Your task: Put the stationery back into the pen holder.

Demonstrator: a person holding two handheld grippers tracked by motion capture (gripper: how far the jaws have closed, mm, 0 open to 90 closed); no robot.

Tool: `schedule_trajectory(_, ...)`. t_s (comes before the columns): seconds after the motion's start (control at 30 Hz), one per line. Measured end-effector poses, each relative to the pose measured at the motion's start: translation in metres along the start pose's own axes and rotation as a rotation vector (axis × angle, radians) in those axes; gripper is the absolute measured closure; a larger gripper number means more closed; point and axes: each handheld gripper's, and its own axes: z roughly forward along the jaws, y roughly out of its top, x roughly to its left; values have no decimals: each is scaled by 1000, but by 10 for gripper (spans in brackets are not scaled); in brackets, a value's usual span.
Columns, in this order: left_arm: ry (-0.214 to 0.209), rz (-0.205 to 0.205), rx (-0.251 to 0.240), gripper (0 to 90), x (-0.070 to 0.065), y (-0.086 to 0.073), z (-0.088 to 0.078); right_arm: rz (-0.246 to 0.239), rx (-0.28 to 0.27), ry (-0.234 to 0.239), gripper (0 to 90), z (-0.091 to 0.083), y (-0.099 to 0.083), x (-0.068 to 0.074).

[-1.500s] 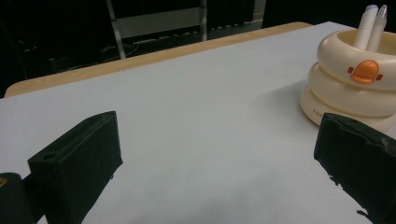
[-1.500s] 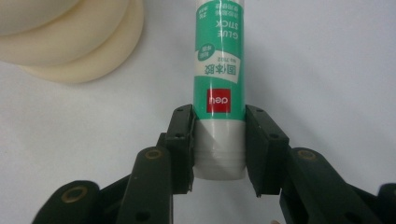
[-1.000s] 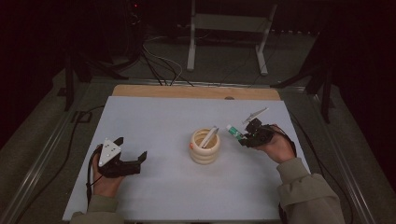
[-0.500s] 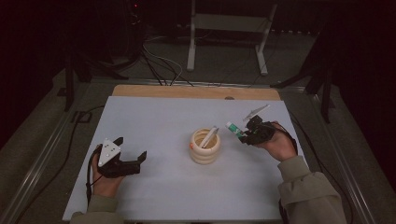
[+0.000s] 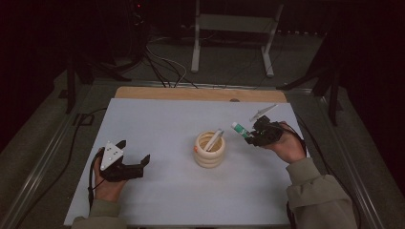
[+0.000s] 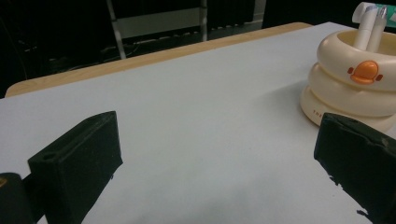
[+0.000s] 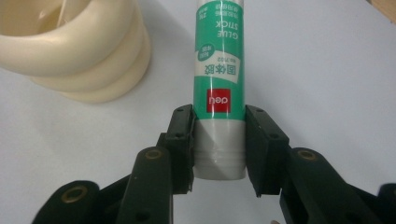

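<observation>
A green and white glue stick (image 7: 219,84) is clamped by its lower end between the jaws of my right gripper (image 7: 218,140), which is shut on it. In the high view the right gripper (image 5: 255,134) holds the glue stick (image 5: 240,129) above the table, its cap pointing left toward the cream ringed pen holder (image 5: 210,150). A white pen-like item (image 5: 214,140) stands in the holder. My left gripper (image 5: 133,152) rests near the table's front left with its jaws wide apart and nothing between them. The left gripper view has the holder (image 6: 350,93) with an orange duck bill at right.
The white tabletop (image 5: 172,119) has a wooden strip (image 5: 200,94) along its far edge. Beyond it are a metal stand (image 5: 231,33) and cables (image 5: 162,67) on the dark floor. A metal rail (image 5: 43,157) runs along the table's left side.
The right gripper with the glue stick has shifted slightly toward the pen holder. The left gripper has stayed where it was.
</observation>
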Motion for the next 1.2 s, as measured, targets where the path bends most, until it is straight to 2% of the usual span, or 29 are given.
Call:
schedule_trajectory(0.3, 0, 0, 0, 14, 0, 0, 0, -27, -10, 3, 659, -8, 6, 5)
schedule_trajectory(0.73, -1, 0, 0, 13, 0, 0, 0, -40, -27, 12, 658, -18, 14, 11)
schedule_trajectory(1.2, 0, -1, 1, 13, 0, 0, 1, -84, -41, 20, 658, -27, 27, 21)
